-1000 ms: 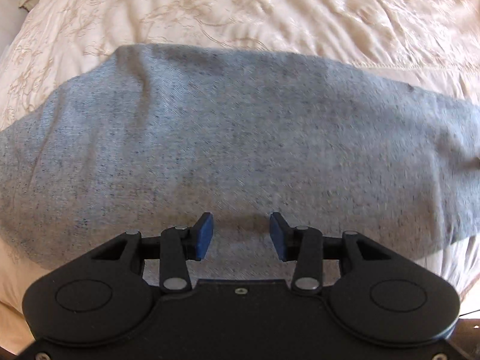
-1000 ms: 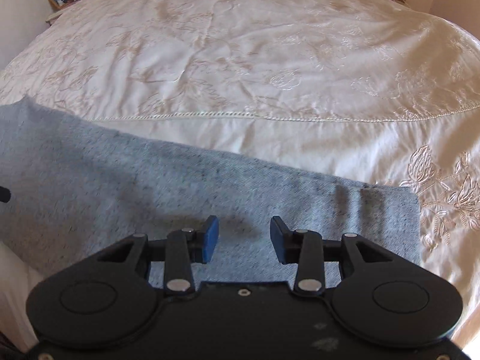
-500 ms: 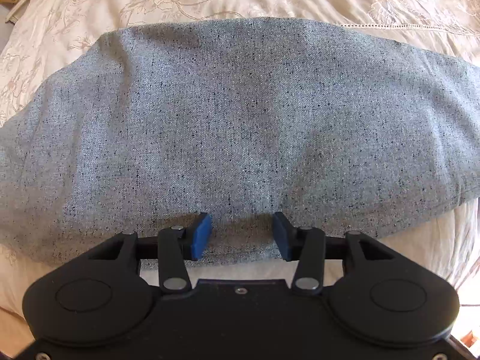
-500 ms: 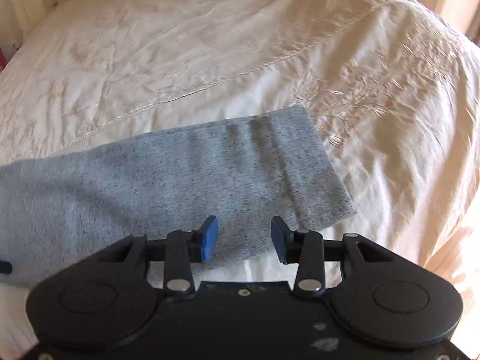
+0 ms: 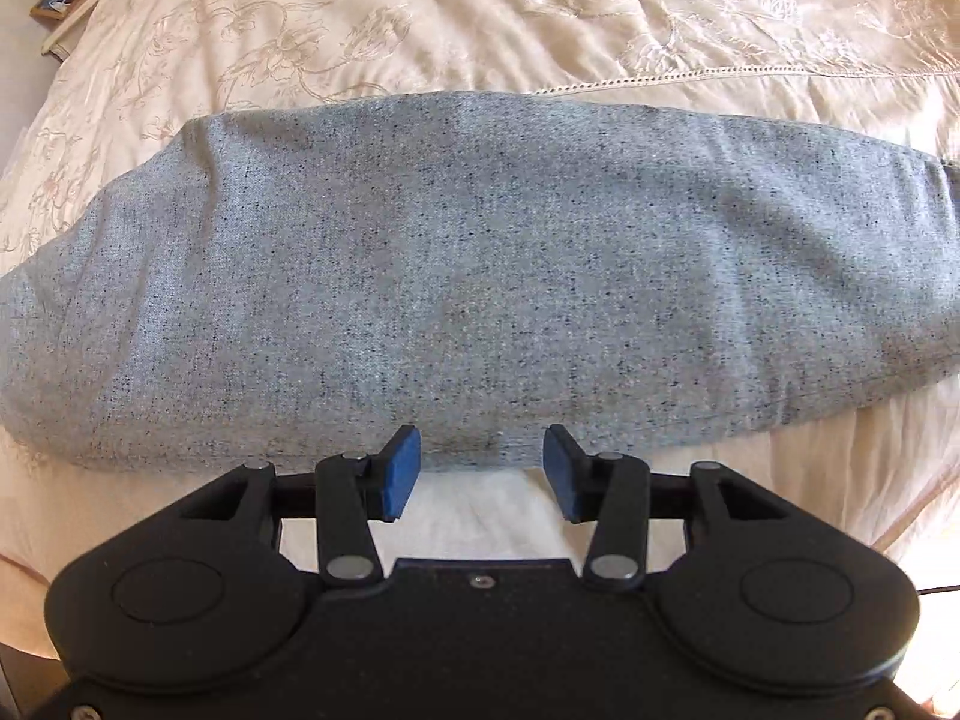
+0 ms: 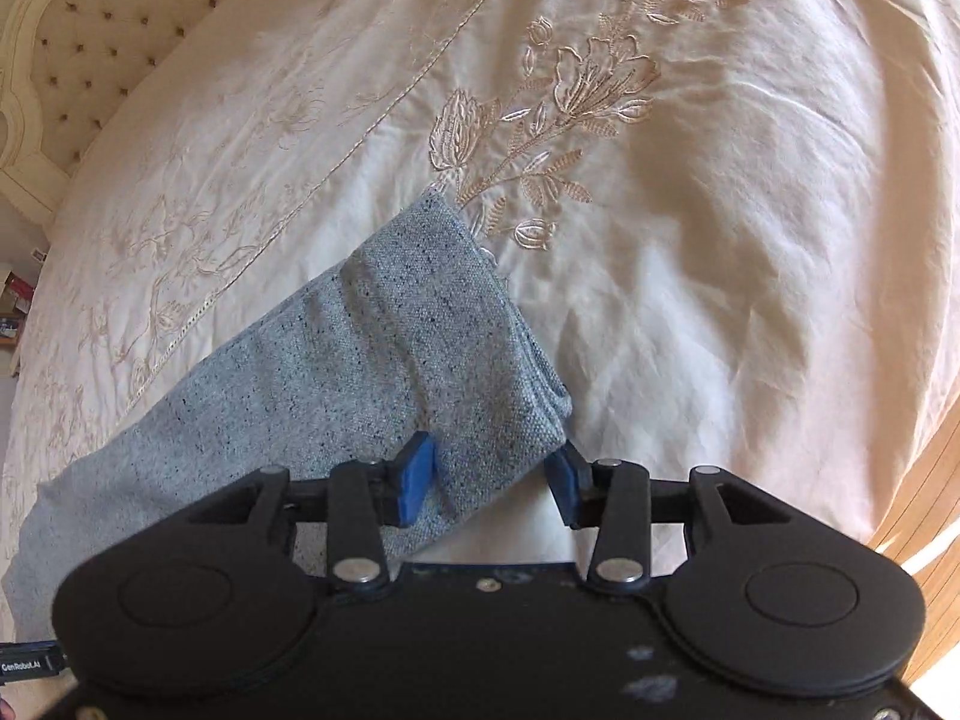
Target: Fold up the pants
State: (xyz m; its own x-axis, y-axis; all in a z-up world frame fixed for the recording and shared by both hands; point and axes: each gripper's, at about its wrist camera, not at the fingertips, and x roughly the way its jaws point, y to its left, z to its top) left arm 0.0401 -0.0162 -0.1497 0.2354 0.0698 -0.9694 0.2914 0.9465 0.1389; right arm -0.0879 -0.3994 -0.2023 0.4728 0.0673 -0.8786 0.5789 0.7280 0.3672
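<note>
One label reads here, "GenRobot.AI" in pale letters on the small dark plug (image 6: 30,665) poking in at the lower left edge of the right wrist view.

one pair of grey pants (image 5: 480,276), lying on one bed with one cream embroidered bedspread (image 5: 540,18). two grippers: the left gripper (image 5: 480,471) and the right gripper (image 6: 491,480), each with two blue fingers (image 5: 399,474), four in all. one tufted headboard (image 6: 90,48) shows in the right wrist view. one small framed picture (image 5: 54,2) sits at the left wrist view's top corner.
</note>
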